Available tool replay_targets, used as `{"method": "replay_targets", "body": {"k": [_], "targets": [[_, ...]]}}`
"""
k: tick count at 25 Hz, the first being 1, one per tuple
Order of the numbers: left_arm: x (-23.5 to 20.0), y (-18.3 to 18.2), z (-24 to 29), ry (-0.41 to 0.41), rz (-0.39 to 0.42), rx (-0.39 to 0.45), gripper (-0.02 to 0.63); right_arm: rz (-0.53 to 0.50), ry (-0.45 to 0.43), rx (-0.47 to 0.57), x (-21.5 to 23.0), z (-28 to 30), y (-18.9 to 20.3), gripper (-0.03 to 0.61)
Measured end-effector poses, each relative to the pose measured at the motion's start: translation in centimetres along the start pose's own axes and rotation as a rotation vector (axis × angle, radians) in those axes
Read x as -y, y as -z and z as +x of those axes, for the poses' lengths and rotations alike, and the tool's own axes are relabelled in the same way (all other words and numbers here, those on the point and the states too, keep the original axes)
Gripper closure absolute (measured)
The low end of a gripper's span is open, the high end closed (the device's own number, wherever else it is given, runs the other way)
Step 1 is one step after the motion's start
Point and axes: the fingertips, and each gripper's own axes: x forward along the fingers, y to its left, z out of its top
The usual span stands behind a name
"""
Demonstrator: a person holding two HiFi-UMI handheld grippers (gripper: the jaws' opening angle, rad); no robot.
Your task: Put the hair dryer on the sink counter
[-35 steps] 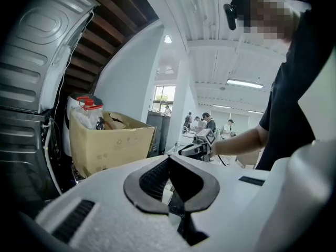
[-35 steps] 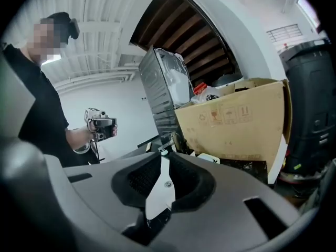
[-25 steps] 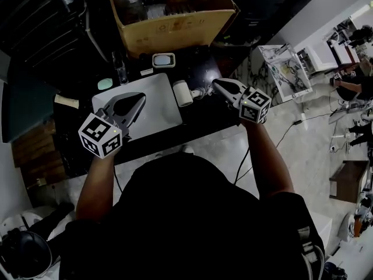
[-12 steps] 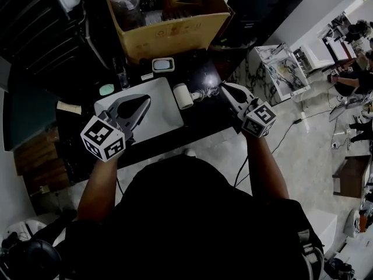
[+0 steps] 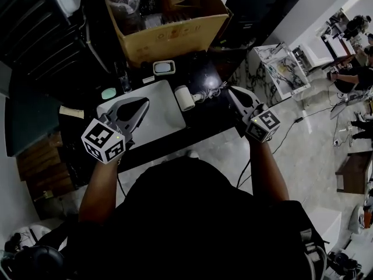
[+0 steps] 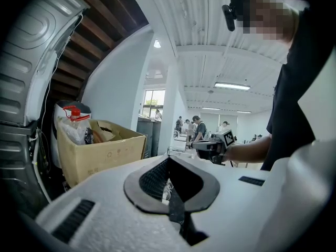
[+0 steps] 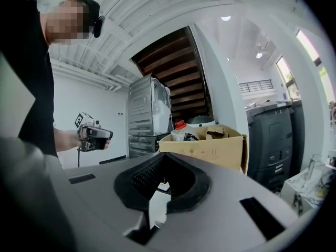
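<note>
The white hair dryer [image 5: 185,97] lies on its side on the dark sink counter [image 5: 205,120], just right of the white basin [image 5: 162,120]. Its white cord [image 5: 208,88] is bunched beside it. My right gripper [image 5: 233,91] hovers right of the dryer, clear of it, shut and empty; in its own view the right gripper [image 7: 163,156] has its tips together. My left gripper [image 5: 142,102] hangs over the basin's left part, shut with nothing held. The left gripper [image 6: 169,160] shows the same in its own view.
A full cardboard box [image 5: 173,27] stands behind the counter. A small grey tray [image 5: 164,66], a glass [image 5: 123,77] and a green soap [image 5: 108,93] sit at the counter's back. A marble-patterned stand [image 5: 281,69] is at the right, over pale floor.
My right gripper has drawn back to the right and upward, away from the hair dryer and its cord. The dryer stays on the counter. The left gripper has barely moved.
</note>
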Motion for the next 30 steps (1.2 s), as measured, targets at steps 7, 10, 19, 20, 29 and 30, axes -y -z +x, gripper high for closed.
{"method": "replay_targets", "body": {"k": [7,10,19,20,29,30], "targets": [[0.3,0.2,-0.2,0.028,0.000,-0.011,0.599,-0.005,0.039,-0.006,0.1,-0.1,0.1,0.570],[0.3,0.1,-0.4,0.030,0.004,-0.009,0.599,-0.003,0.044,-0.003,-0.1,0.1,0.1,0.569],[0.3,0.5,-0.9,0.048,0.012,-0.013,0.600,0.001,0.059,0.009,-0.7,1.0,-0.4,0.569],[0.3,0.5,-1.0,0.050,0.011,-0.013,0.599,0.002,0.062,0.008,-0.8,1.0,-0.4,0.569],[0.7,0.1,-1.7,0.068,0.049,-0.001,0.599,0.012,0.080,-0.002,-0.9,1.0,-0.1,0.569],[0.8,0.2,-1.8,0.072,0.054,-0.004,0.600,0.013,0.081,-0.004,-1.0,1.0,0.0,0.569]]}}
